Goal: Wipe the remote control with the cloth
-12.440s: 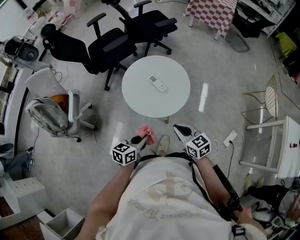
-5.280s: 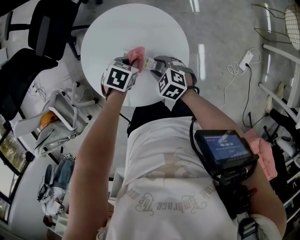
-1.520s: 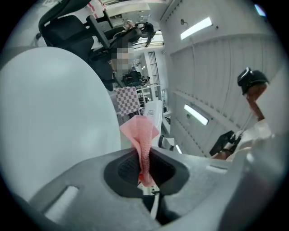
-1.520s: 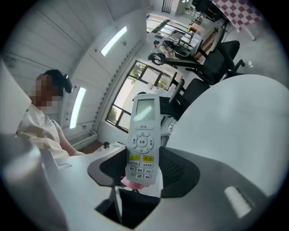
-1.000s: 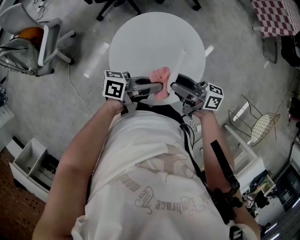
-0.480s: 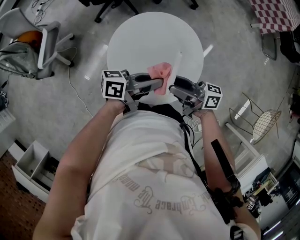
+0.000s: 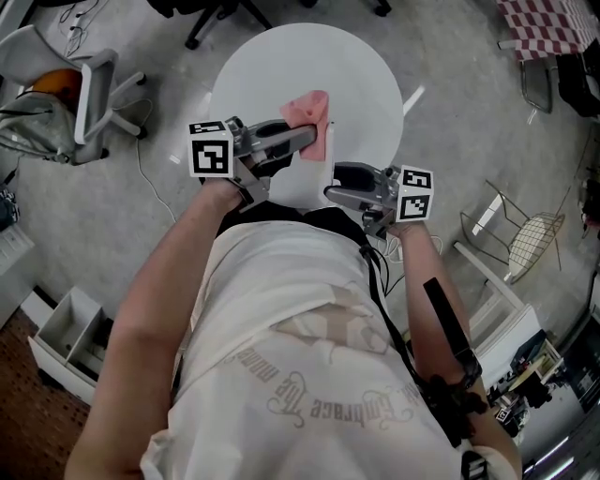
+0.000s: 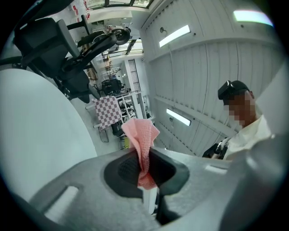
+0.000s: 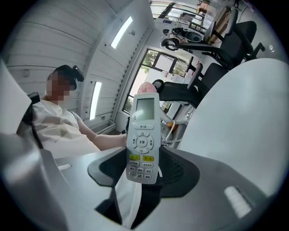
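Note:
My left gripper point(image 7: 309, 139) is shut on the pink cloth point(image 7: 310, 110), which stands out of its jaws over the round white table point(image 7: 281, 56). In the left gripper view the cloth point(image 8: 142, 137) is pinched between the dark pads of the left gripper point(image 8: 144, 168). My right gripper point(image 7: 330, 193) hangs at the table's near edge, a little apart from the cloth. In the right gripper view the white remote control point(image 9: 143, 140) stands upright, button side toward the camera, with the right gripper point(image 9: 144, 173) shut on its lower end. A bit of pink shows past its far tip.
A white chair with an orange thing on it point(image 7: 84, 84) stands at the left, and black office chair legs point(image 7: 202, 14) at the top. A checkered tablecloth point(image 7: 544, 23) is at the top right, a wire chair point(image 7: 525, 234) at the right, an open drawer box point(image 7: 61, 337) at the lower left.
My left gripper has carried the cloth farther out over the table, away from the right gripper. The right gripper has shifted slightly toward my body with the remote still in it.

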The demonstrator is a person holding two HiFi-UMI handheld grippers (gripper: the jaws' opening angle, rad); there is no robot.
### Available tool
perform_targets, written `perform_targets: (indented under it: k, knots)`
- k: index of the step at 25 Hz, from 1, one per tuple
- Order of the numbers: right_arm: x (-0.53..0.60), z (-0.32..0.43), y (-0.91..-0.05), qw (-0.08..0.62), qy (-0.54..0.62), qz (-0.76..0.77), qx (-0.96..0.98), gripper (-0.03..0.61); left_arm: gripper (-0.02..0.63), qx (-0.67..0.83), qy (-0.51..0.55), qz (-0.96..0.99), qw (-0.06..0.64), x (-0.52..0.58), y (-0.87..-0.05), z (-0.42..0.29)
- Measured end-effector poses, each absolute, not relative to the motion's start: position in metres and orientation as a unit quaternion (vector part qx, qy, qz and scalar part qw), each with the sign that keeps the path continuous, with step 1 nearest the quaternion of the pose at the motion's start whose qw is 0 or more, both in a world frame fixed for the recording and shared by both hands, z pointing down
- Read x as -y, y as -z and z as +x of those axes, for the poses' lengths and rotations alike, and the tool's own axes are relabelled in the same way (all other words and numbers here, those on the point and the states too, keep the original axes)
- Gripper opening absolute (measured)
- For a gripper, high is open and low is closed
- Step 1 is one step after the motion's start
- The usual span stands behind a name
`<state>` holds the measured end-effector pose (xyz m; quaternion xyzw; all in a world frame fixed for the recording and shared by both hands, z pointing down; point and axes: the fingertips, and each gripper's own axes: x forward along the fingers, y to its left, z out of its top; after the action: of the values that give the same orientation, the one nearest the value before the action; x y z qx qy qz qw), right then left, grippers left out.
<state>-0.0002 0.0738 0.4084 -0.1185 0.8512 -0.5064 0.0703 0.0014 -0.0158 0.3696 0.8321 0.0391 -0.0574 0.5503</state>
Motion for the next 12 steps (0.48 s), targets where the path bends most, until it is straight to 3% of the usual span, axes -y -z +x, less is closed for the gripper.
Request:
perform_targets:
  k: [12]
  knots:
    - [-0.064, 0.006, -0.410, 0.058, 0.490, -0.132, -0.860, 0.232, 0.020, -0.054, 0.019, 0.827, 0.559, 0.026, -0.374, 0.013]
